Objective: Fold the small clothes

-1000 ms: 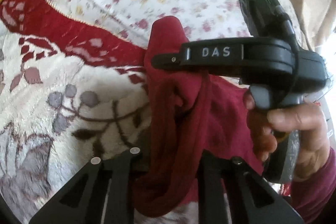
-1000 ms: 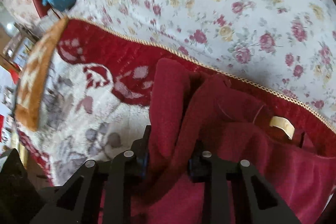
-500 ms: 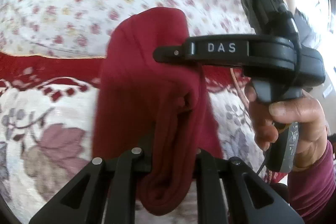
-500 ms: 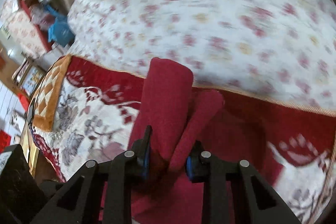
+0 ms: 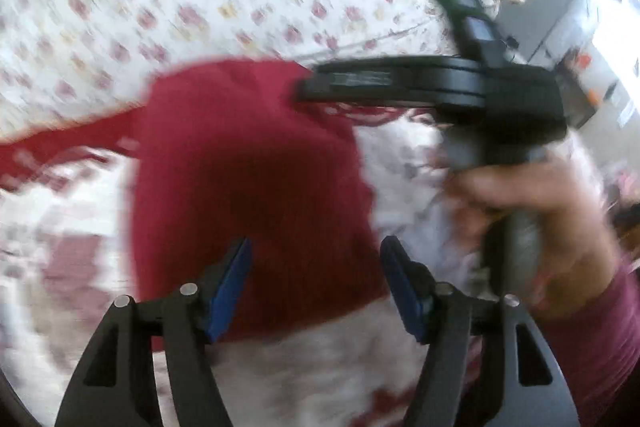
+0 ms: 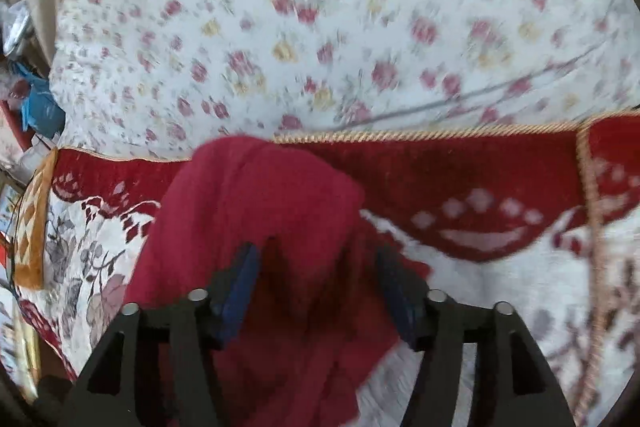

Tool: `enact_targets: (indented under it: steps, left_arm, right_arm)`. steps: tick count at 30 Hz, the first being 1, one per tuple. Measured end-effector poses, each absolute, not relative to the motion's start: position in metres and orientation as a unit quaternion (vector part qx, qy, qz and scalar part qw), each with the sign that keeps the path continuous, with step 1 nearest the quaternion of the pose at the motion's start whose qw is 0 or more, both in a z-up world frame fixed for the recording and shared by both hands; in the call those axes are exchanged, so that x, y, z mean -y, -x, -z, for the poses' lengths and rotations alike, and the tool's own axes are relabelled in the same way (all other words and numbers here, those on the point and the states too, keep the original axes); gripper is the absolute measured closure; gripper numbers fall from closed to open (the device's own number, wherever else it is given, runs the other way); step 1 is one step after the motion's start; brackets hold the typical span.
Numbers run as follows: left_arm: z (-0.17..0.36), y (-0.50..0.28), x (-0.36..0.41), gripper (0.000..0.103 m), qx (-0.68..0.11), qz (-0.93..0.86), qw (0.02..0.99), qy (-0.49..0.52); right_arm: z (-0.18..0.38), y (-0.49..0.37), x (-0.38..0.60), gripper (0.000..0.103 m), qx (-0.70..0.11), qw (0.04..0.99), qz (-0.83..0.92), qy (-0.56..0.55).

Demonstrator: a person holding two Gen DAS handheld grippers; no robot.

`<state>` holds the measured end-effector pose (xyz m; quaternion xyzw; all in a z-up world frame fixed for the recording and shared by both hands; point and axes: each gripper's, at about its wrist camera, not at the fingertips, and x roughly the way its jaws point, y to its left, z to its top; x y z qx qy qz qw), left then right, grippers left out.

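Note:
A small dark red garment (image 5: 248, 187) lies bunched on the red and white floral blanket (image 5: 320, 367). My left gripper (image 5: 316, 267) is open, its blue-padded fingers apart over the garment's near edge. In the right wrist view the same garment (image 6: 256, 211) lies under my right gripper (image 6: 316, 279), which is open with the cloth loose between its fingers. The right gripper's body (image 5: 440, 87) and the hand holding it show at the right of the left wrist view, beside the garment. Both views are motion-blurred.
A white sheet with small pink flowers (image 6: 320, 27) covers the bed beyond the blanket's gold-corded red border (image 6: 460, 163). A thin cable (image 6: 460, 99) crosses the sheet. Clutter and a blue bag (image 6: 38, 107) lie off the bed at left.
Both grippers were shut on the red garment and have opened. The garment has dropped onto the blanket and spread wider. Both cameras have moved, blurring the views.

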<state>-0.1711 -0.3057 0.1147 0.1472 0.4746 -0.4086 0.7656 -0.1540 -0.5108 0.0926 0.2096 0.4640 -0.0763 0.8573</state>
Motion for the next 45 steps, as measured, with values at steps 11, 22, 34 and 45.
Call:
enact_targets:
  steps: [11, 22, 34, 45]
  left_arm:
    - [-0.091, 0.110, 0.240, 0.029, -0.451, 0.303, 0.830, -0.124]
    - [-0.076, 0.124, 0.230, 0.028, -0.471, 0.308, 0.819, -0.113]
    - [-0.068, 0.130, 0.242, 0.020, -0.471, 0.309, 0.817, -0.125]
    - [-0.064, 0.129, 0.246, 0.011, -0.469, 0.302, 0.819, -0.133]
  right_arm:
    - [-0.090, 0.204, 0.440, 0.067, -0.467, 0.858, 0.040, -0.212]
    - [-0.073, 0.252, 0.434, 0.094, -0.472, 0.849, 0.026, -0.236]
    - [-0.075, 0.170, 0.478, 0.072, -0.458, 0.846, 0.085, -0.259]
    - [-0.083, 0.193, 0.459, 0.087, -0.456, 0.865, 0.111, -0.175]
